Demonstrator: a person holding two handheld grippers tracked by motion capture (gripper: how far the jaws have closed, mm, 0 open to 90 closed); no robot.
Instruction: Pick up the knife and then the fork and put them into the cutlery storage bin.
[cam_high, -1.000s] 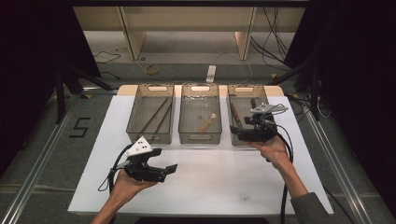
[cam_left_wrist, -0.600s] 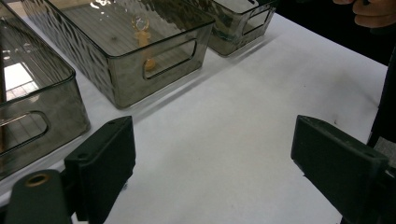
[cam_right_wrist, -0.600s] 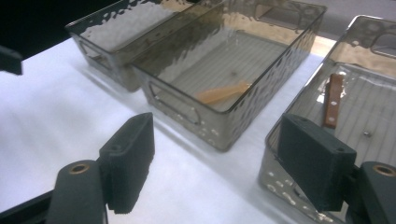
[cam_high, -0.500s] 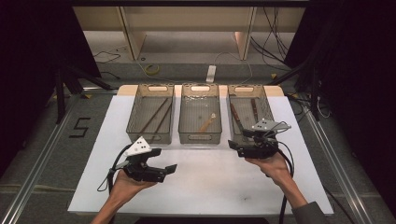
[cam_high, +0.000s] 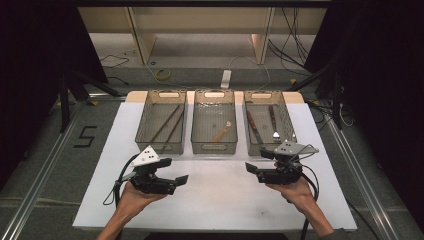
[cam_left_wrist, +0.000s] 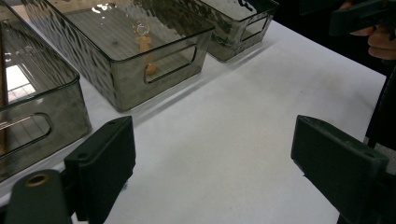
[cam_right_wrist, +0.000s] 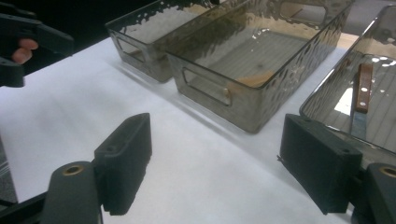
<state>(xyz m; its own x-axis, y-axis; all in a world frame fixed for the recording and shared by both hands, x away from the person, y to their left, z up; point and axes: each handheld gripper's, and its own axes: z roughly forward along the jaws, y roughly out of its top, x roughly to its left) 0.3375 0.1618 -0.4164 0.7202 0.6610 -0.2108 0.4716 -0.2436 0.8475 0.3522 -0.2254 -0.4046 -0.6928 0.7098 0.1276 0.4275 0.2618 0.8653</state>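
Both grippers, the left and the right, hover empty with jaws apart over the white table near three bins of cutlery, so sorting seems finished and next they probably only rest.

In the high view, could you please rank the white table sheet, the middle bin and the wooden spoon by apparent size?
1. White table sheet
2. Middle bin
3. Wooden spoon, lying inside that bin

Three smoky transparent plastic bins stand in a row at the table's far side. The left bin holds two long dark sticks, the middle one wooden spoon, the right two brown-handled utensils.
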